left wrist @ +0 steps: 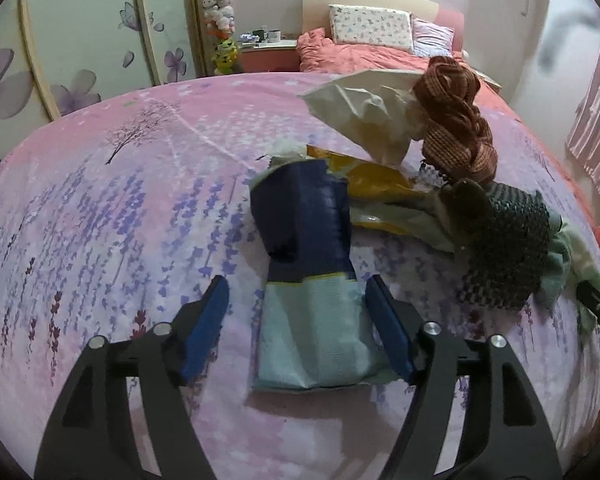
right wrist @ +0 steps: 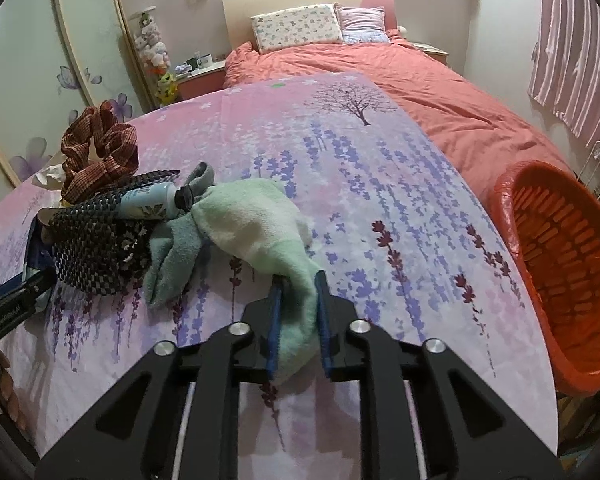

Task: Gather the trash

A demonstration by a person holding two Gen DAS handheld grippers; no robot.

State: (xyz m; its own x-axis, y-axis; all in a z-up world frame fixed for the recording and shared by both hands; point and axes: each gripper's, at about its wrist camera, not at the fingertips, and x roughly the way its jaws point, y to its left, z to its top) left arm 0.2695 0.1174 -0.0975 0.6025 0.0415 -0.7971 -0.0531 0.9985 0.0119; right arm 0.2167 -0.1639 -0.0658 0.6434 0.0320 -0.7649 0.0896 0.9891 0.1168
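Sheet (right wrist: 340, 184): pink to lilac, printed with purple flower stalks and a dark tree at 12 o'clock. Wrapper (left wrist: 308, 248): navy upper half, pale teal lower half, thin yellow line between. Scrunchie (right wrist: 100, 148): rust-red check. Mesh cloth (right wrist: 96, 248): black-and-white check. Towel (right wrist: 260, 232): mint green, possibly cream in places. Basket (right wrist: 556, 256) at 3 o'clock: orange-red. Duvet (right wrist: 440, 92): coral.

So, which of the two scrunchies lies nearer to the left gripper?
The dark checkered scrunchie, just right of the left gripper. The reddish-brown plaid scrunchie sits farther back, beside the crumpled white paper.
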